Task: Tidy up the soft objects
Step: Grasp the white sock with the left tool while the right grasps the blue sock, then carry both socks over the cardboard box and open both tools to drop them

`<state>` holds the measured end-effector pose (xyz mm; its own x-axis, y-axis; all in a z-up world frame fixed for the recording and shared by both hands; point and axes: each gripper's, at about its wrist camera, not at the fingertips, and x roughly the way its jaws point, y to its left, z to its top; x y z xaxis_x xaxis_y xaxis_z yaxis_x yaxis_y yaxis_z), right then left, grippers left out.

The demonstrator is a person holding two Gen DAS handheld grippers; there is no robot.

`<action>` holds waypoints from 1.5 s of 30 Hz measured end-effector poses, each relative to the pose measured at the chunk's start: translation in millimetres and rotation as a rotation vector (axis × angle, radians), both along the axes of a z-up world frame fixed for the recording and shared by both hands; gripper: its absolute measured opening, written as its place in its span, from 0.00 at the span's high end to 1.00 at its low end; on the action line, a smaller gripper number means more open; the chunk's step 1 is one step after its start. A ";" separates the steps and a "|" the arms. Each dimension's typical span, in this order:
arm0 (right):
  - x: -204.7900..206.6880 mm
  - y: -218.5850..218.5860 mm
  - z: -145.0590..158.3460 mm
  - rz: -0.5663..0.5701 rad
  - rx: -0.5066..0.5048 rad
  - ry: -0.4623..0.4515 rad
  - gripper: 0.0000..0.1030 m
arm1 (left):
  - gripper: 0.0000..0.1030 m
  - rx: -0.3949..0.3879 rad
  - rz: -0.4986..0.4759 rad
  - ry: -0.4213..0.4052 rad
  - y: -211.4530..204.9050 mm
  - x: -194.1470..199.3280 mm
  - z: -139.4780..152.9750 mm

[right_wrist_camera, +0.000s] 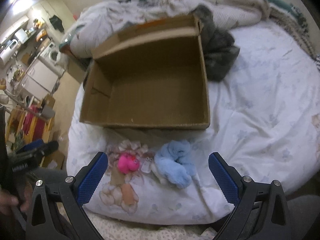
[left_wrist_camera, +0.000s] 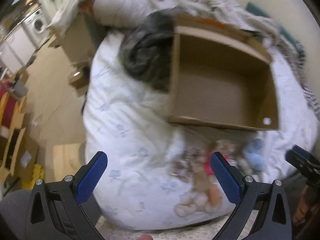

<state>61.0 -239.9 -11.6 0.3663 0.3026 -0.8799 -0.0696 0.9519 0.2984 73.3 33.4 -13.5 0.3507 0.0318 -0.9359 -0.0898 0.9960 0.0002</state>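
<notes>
An open, empty cardboard box sits on the bed; it also shows in the left wrist view. In front of it lie a light blue plush, a small pink plush and a pale frilly toy. In the blurred left wrist view the blue plush and the pink plush lie near my right-hand finger. My left gripper is open and empty above the duvet. My right gripper is open and empty, just short of the plush toys.
A dark grey furry blanket lies beside the box's far right corner. Rumpled bedding and pillows pile at the bed's far end. The white flowered duvet stretches right. Floor with boxes and kitchen units lies left of the bed.
</notes>
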 end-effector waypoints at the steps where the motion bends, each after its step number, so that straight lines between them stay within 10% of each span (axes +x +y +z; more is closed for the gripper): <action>1: 3.3 -2.2 -6.5 -0.002 0.011 0.027 0.00 | 0.01 0.010 0.008 0.022 3.1 4.3 -5.1; 12: 19.3 -22.6 -66.7 -0.092 0.089 0.177 0.00 | 0.02 -0.088 -0.020 0.204 -11.5 53.9 -81.4; 22: 23.1 -33.6 -100.5 -0.143 0.171 0.343 0.00 | 0.37 -0.162 -0.016 0.293 -18.1 66.2 -129.0; 29: 27.0 -10.2 -117.4 -0.061 0.109 0.386 0.00 | 0.43 -0.192 -0.013 0.305 -17.8 72.6 -139.0; 33: 27.6 -2.2 -126.6 -0.025 0.078 0.412 0.17 | 0.72 -0.227 -0.025 0.319 -18.0 72.7 -148.1; 38: 24.5 0.2 -117.9 0.004 0.072 0.381 0.50 | 0.74 -0.248 -0.035 0.305 -16.0 66.4 -144.4; 45: 22.3 -9.1 -90.1 0.002 0.135 0.284 0.59 | 0.74 -0.236 0.004 0.242 2.6 51.3 -129.1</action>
